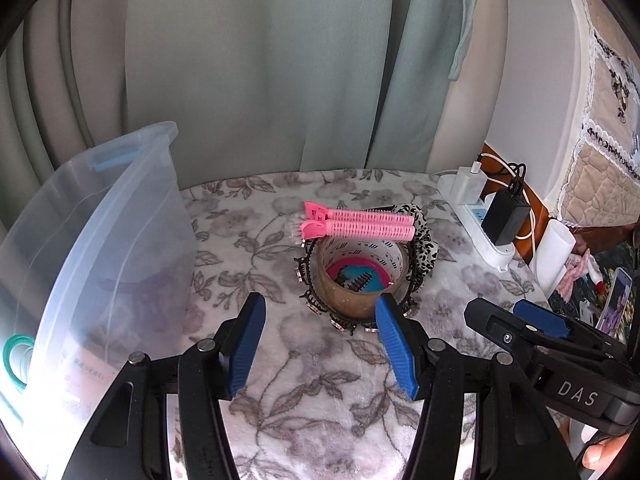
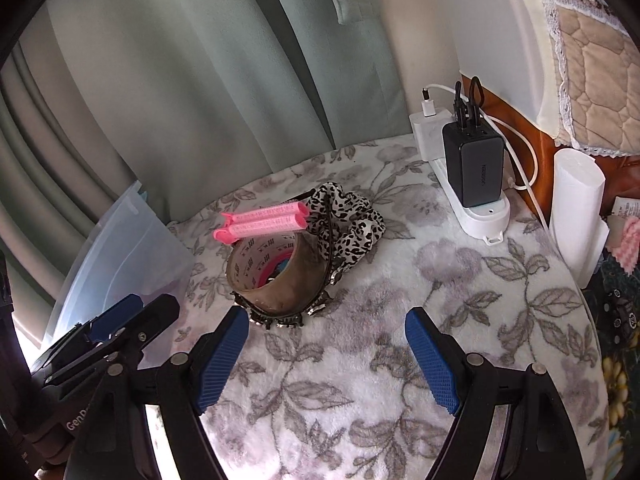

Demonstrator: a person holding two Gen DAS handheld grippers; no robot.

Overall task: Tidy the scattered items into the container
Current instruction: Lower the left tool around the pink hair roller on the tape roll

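Both grippers hover low over the floral blanket [image 2: 460, 280], side by side. From its own camera, the left gripper [image 1: 320, 340] has its blue pads spread wide with nothing between them; the right gripper [image 2: 326, 354] is likewise wide open and holds nothing.

Just beyond the fingertips, the scattered items sit in one heap at mid-table: a brown tape roll [image 1: 352, 280] standing on its side rim with a pink-and-blue round thing lying inside its core, a black toothed headband [image 1: 316, 304] curled around its base, two pink hair rollers [image 1: 360, 226] lying across its far rim, and a leopard-print scrunchie [image 2: 352, 220] touching it on the far right. The clear plastic container [image 1: 100, 248] stands well to the left, tilted, its opening facing up; what it already holds cannot be made out through the wall.

The pink rollers would likely be the easiest pick: they lie on top and free. A good grasp would close across their middle, lifting straight up so the tape roll does not roll. Pulling the headband from underneath would probably topple everything.
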